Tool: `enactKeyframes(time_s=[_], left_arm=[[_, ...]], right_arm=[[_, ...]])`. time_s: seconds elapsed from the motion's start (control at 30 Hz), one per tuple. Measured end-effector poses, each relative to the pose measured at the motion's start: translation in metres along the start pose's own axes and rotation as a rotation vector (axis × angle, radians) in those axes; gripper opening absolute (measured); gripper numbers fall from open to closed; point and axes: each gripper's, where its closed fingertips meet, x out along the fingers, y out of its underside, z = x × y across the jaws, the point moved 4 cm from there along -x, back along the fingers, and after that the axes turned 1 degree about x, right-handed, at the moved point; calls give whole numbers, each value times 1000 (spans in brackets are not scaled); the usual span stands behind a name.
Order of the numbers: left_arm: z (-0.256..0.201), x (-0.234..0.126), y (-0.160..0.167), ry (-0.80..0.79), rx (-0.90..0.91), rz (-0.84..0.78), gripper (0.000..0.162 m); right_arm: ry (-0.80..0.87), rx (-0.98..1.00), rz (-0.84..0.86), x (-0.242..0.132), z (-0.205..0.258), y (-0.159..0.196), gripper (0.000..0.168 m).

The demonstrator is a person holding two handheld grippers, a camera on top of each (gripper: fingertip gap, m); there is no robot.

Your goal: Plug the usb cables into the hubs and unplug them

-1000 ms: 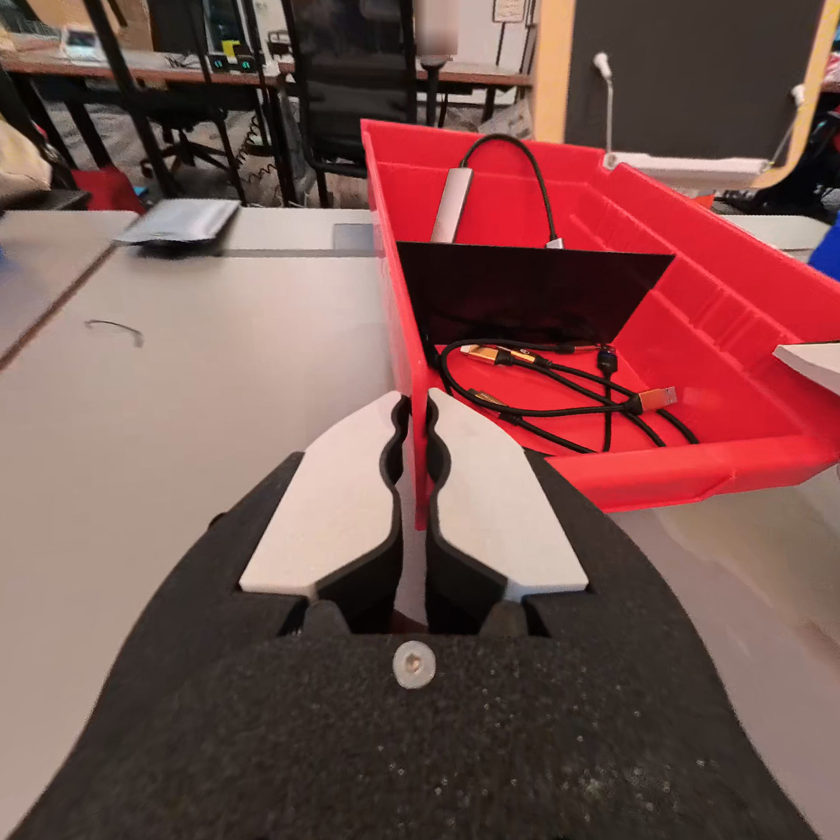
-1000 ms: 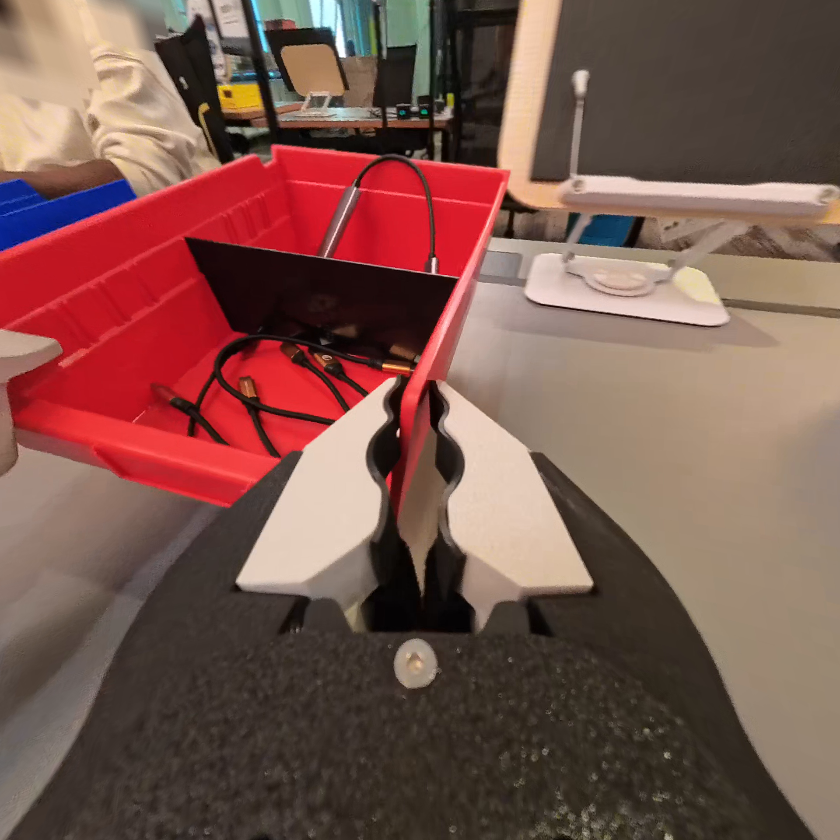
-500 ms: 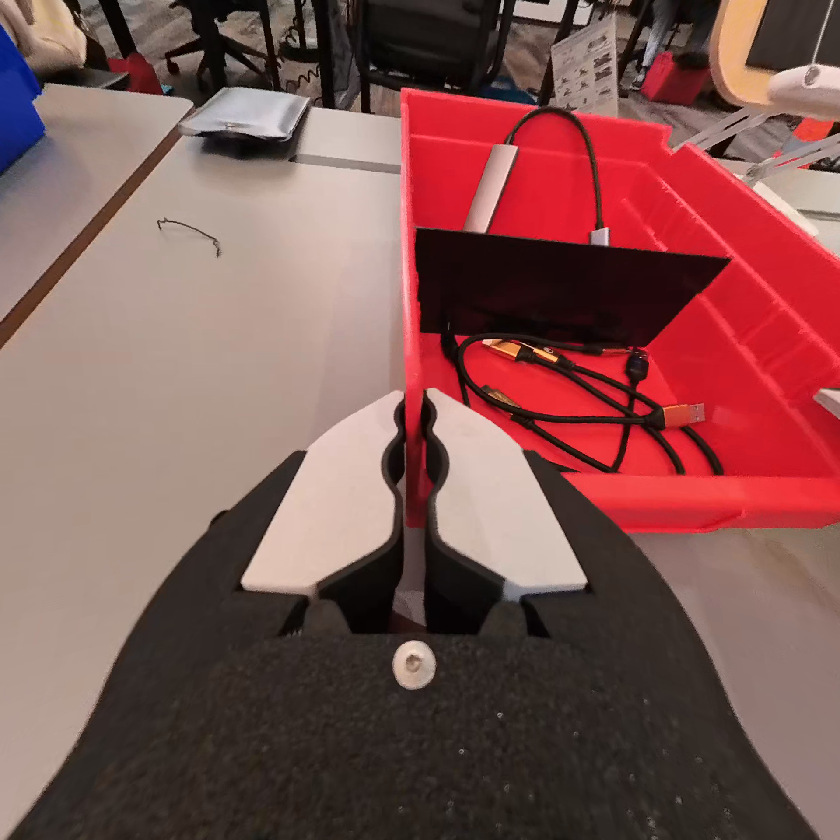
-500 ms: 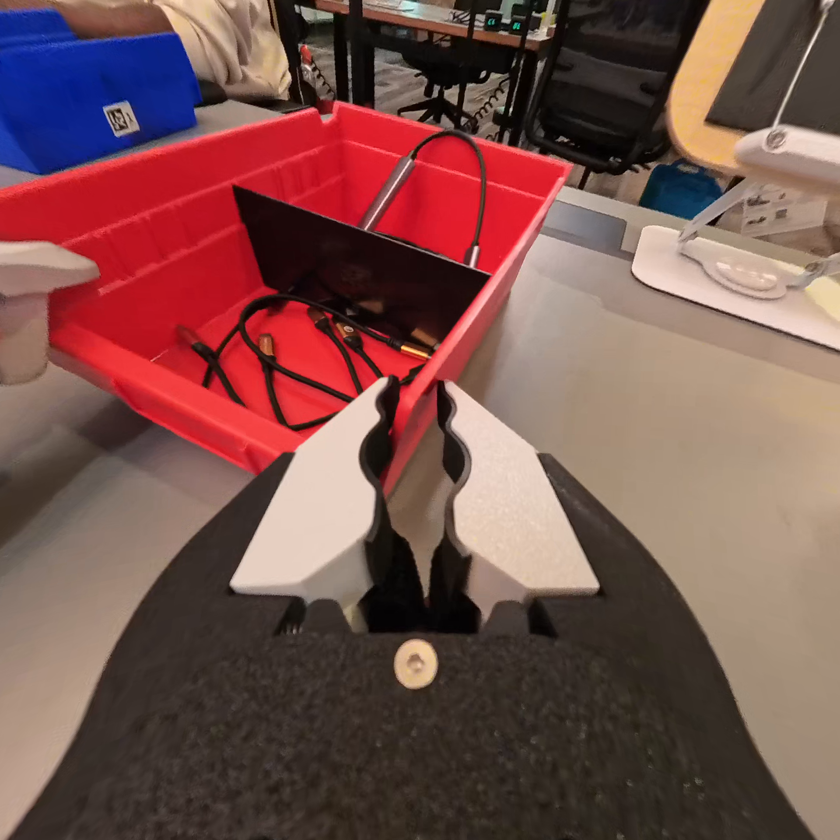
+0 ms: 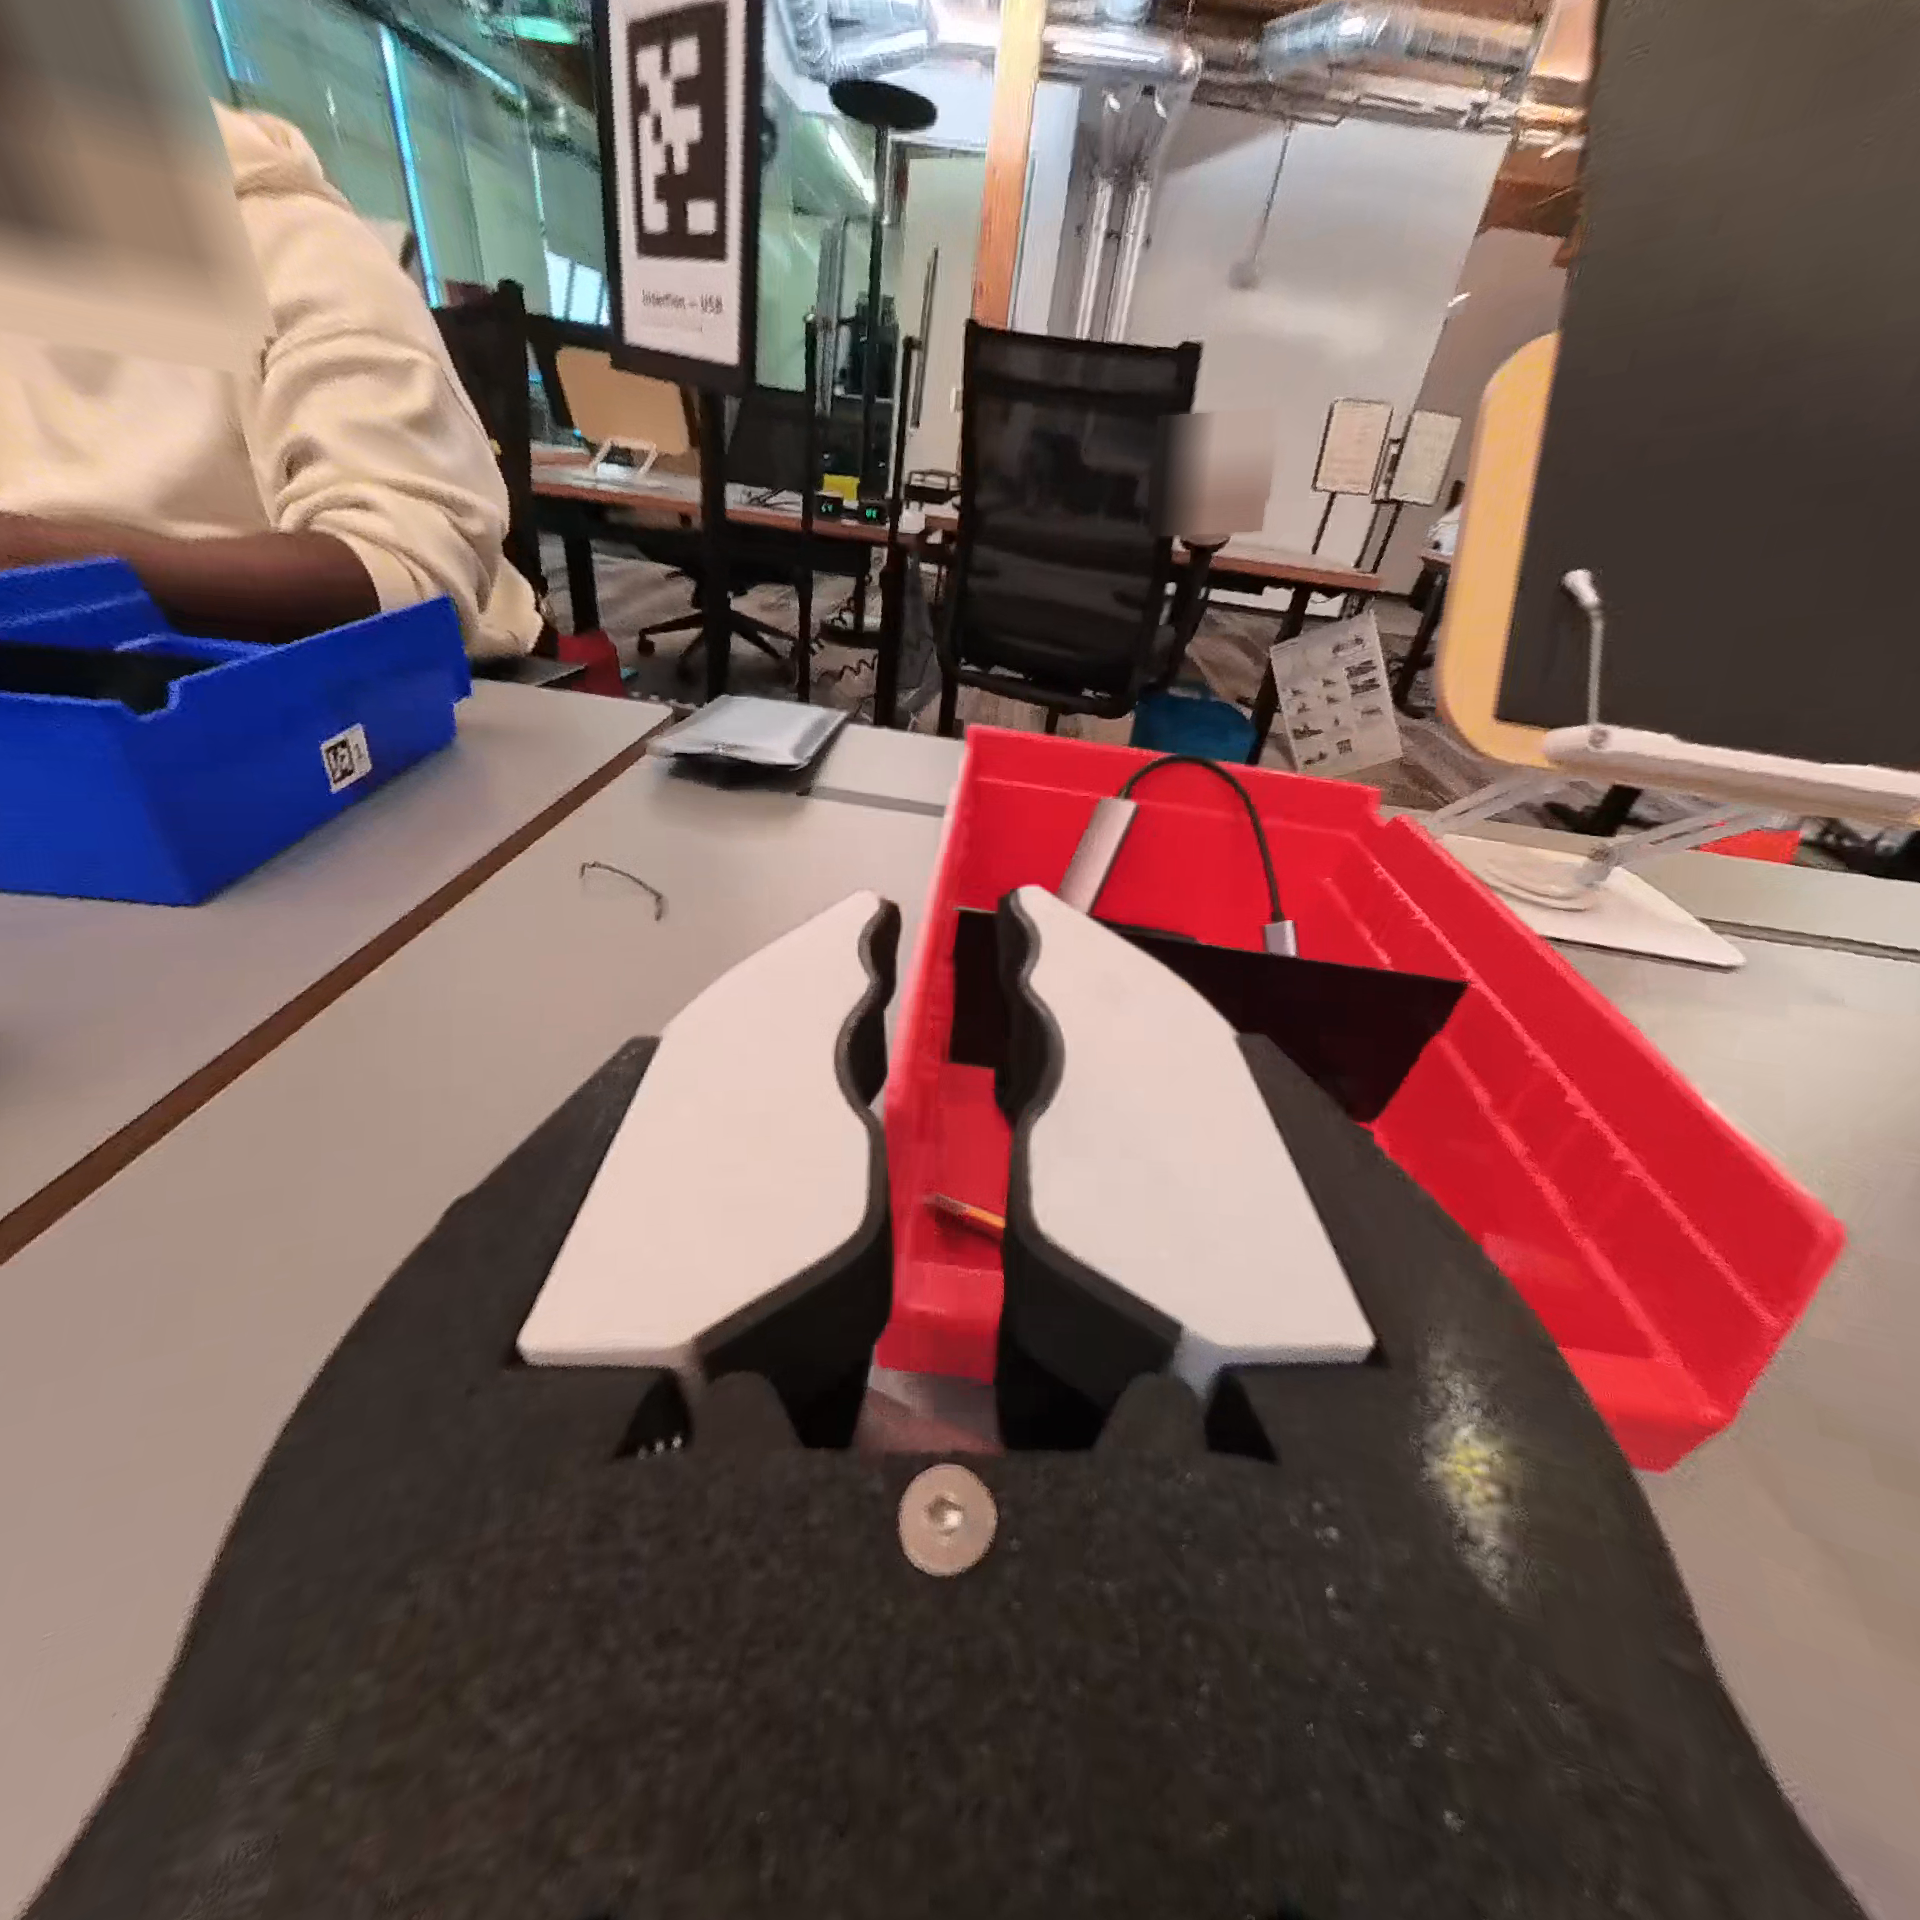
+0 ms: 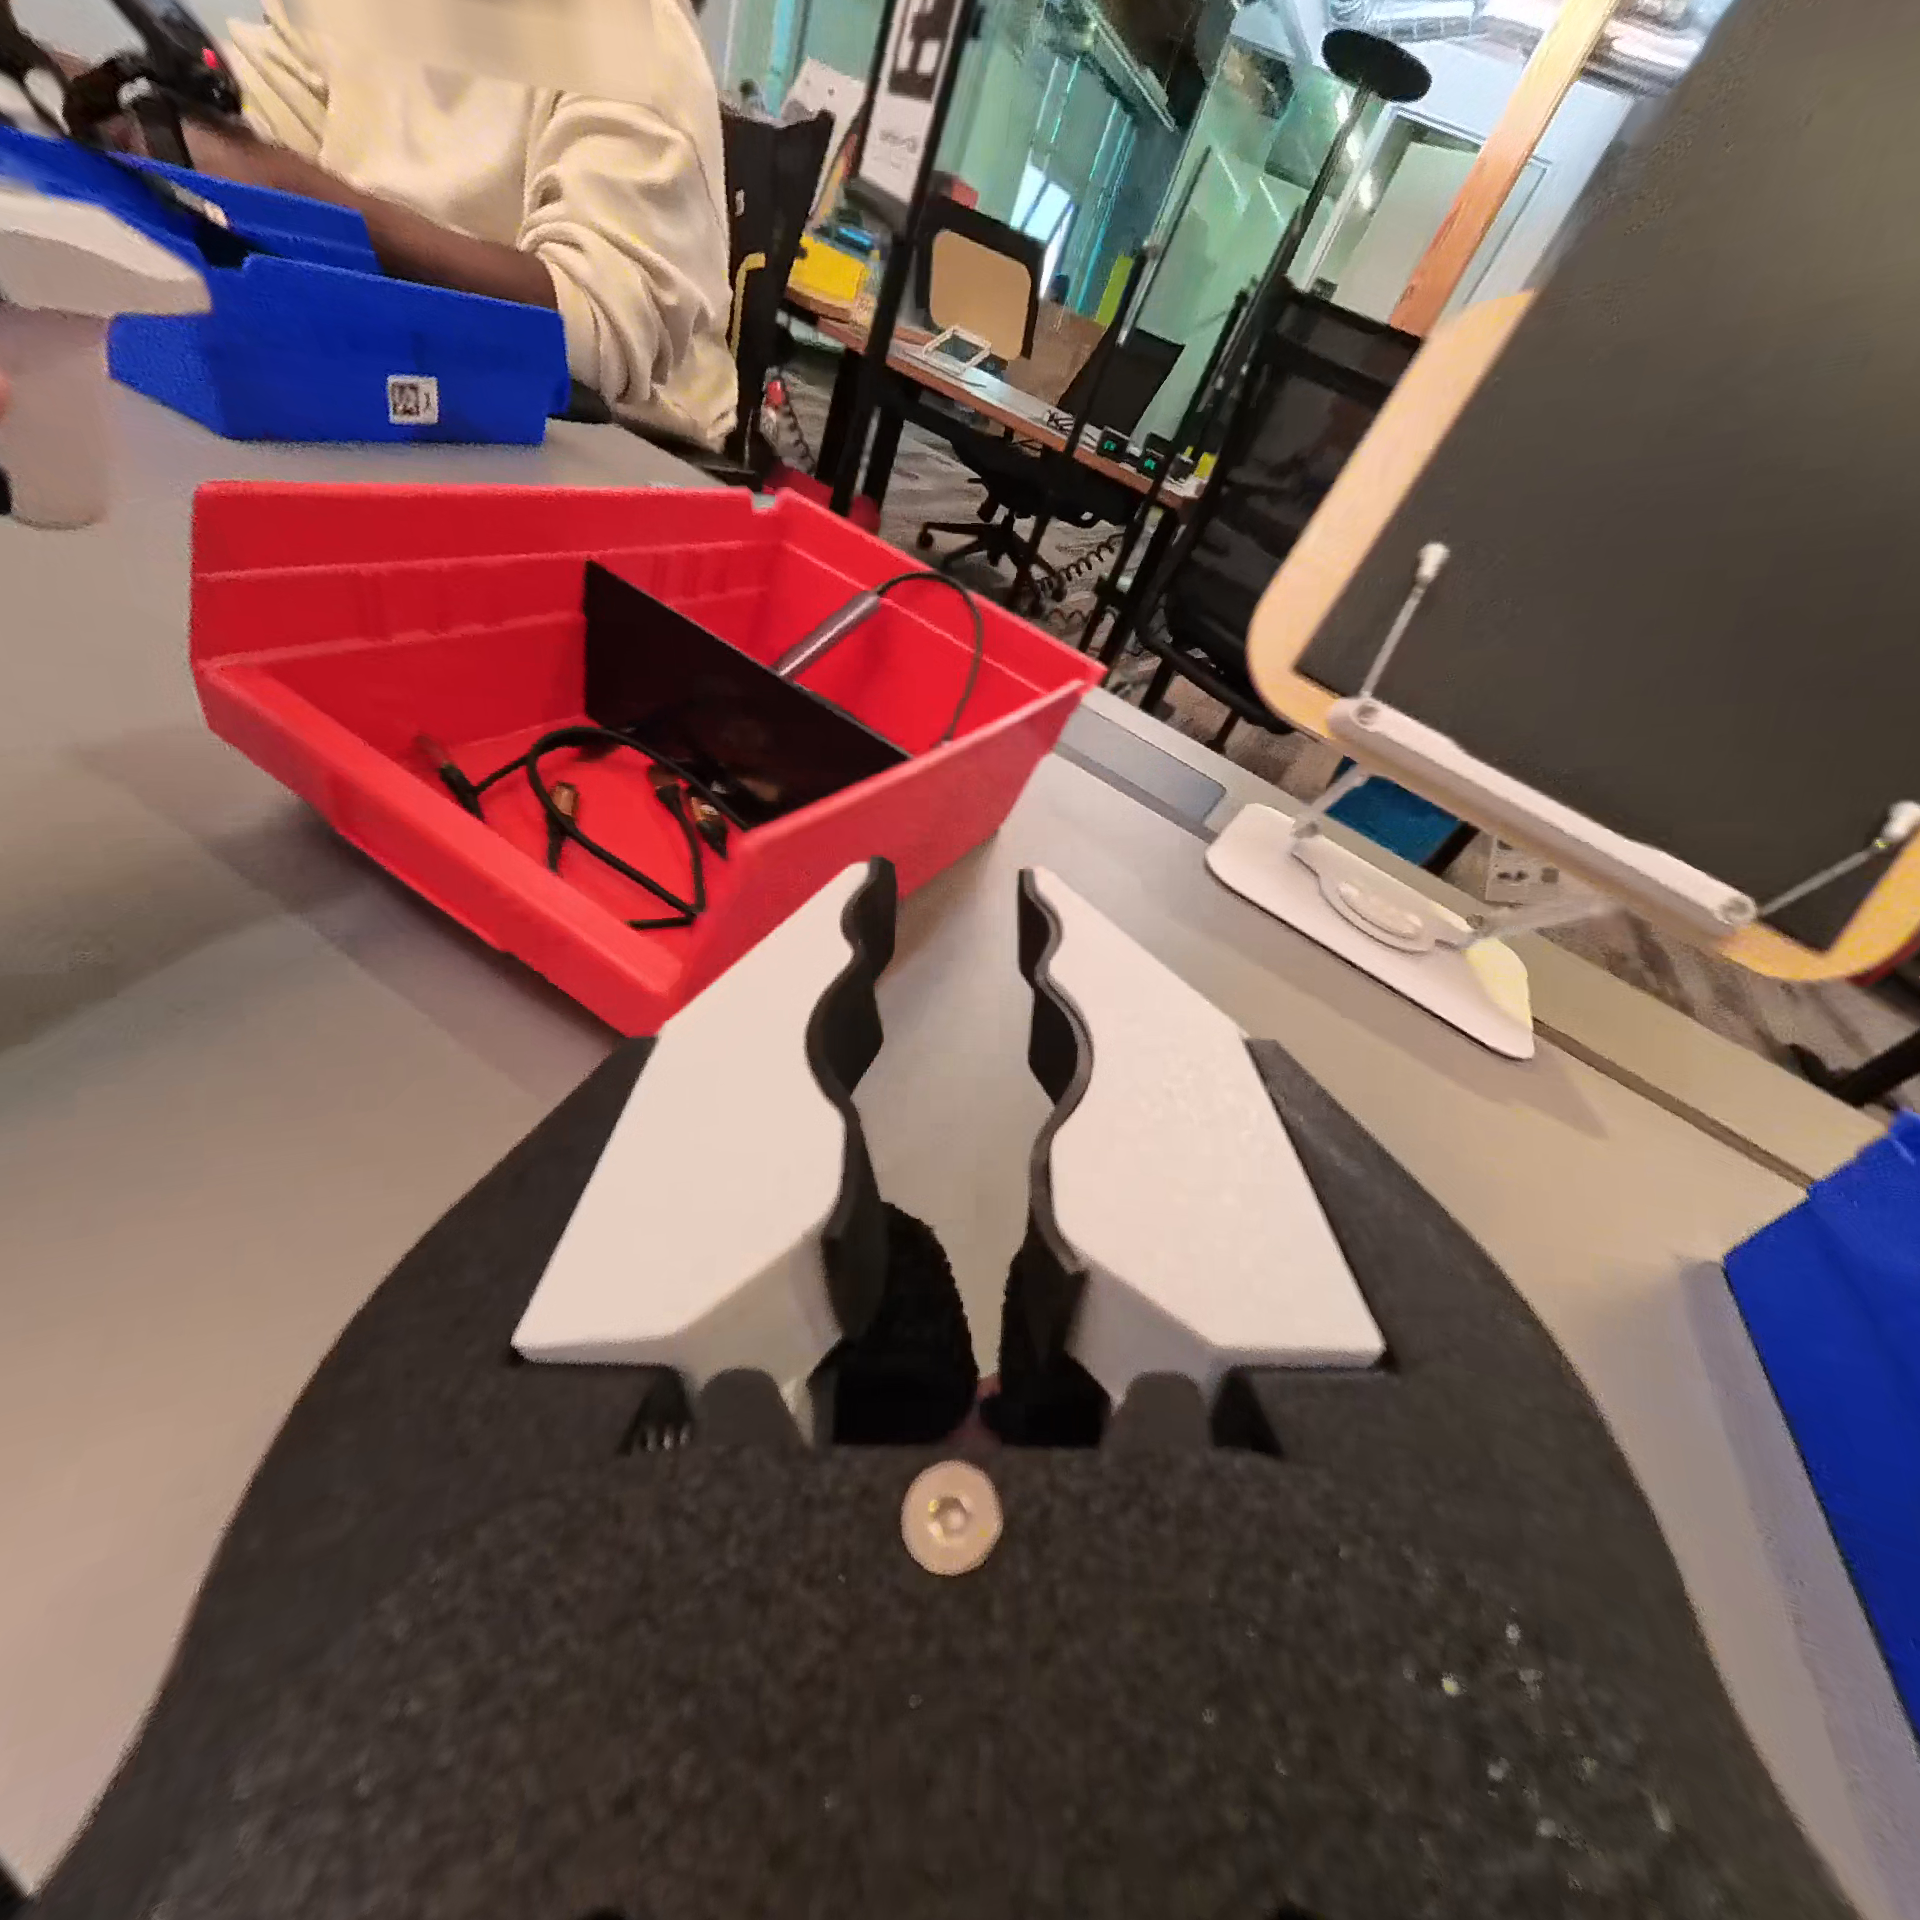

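A red bin (image 5: 1558, 1091) rests on the grey table, and it also shows in the right wrist view (image 6: 416, 540). A black divider (image 5: 1330, 1008) splits it. The near part holds black cables with gold plugs (image 6: 613, 821). The far part holds a grey adapter (image 5: 1091, 842) on a short black lead. My left gripper (image 5: 945, 914) is open and empty; the bin's left wall shows in the gap between its fingers, beyond them. My right gripper (image 6: 956, 878) is open and empty, drawn back off the bin's near right corner, over bare table.
A blue bin (image 5: 208, 769) stands at the far left with a person's arm in a cream sleeve (image 5: 343, 416) reaching into it. A white stand (image 6: 1382, 925) sits on the table at the right. Another blue bin (image 6: 1849, 1351) is at the right edge. A silver pouch (image 5: 748, 732) lies behind the red bin. The grippers' ends are close to 25 cm from one another.
Both grippers were shut on the red bin's side walls. Both have opened and let go, and the bin rests on the table. The right gripper has drawn back from it.
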Motion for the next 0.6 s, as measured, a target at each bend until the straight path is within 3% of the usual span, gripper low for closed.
enactKeyframes(time_s=[0.17,0.27,0.4,0.5,0.6], left_arm=[[-50,1,11,82,113,43,19],[-77,7,26,96,226,119,22],[-94,7,43,-7,392,203,25],[-107,1,48,13,361,223,25],[-115,1,47,77,277,222,26]], right_arm=[[32,100,-1,-43,-104,33,24],[123,191,-11,-79,-187,66,30],[359,265,30,-135,-296,118,42],[478,224,130,-168,-346,169,45],[512,292,176,-173,-375,181,45]])
